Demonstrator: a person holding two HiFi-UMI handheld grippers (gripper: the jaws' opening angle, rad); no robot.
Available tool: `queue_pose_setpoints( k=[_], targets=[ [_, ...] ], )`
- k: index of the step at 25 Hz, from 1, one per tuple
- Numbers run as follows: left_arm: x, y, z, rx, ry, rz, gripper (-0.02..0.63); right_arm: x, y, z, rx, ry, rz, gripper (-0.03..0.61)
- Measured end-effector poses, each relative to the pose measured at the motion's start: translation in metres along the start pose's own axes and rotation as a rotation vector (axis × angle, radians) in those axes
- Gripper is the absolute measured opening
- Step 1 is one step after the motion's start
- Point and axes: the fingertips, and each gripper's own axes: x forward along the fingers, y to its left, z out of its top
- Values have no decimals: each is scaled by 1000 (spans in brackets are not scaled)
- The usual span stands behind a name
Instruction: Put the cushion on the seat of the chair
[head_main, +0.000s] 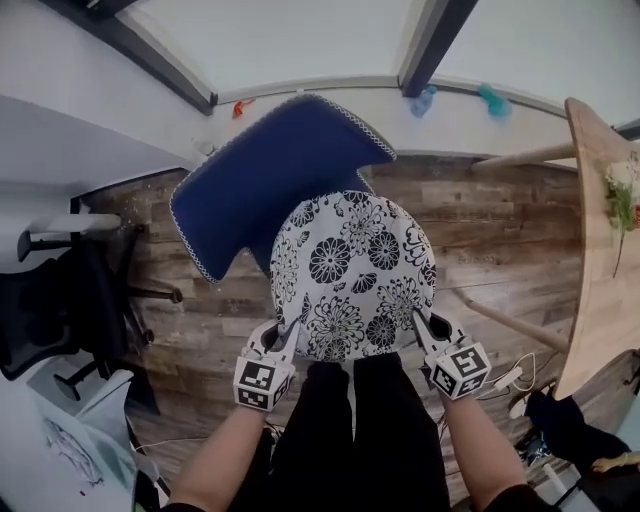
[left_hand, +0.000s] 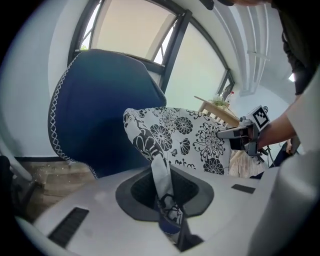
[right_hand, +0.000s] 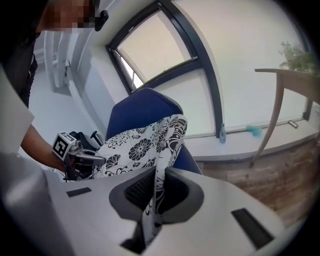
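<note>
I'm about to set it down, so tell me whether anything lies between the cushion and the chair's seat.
Nothing visible does. The floral cushion, clamped at its near edge by the left gripper and right gripper, is over the blue chair; the seat beneath it is hidden.

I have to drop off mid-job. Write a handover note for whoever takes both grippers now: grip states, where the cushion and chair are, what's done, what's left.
Left gripper: shut on the near-left edge of the cushion.
Right gripper: shut on its near-right edge.
Things: the round floral cushion is held between both grippers over the blue chair, just in front of its back. The seat is hidden under it, so I cannot tell whether it already rests there.
Done: cushion gripped and brought to the chair.
Left: lower it onto the seat, centre it, open both grippers and pull back.
</note>
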Motion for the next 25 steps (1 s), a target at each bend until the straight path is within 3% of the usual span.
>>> queue_pose_setpoints(
  k=[12,21,23,25],
  targets=[
    [61,16,-47,8,81,20,32,53,-43,-43,17,85,51,35],
    [95,48,-91,-61,100,107,32,94,-74,-78,32,142,61,35],
    [97,61,-100,-105,87,136,56,97,-85,-82,56,149,43,35],
    [94,75,-107,-152,79,172,127,99,-93,-85,93,156,31,35]
  ],
)
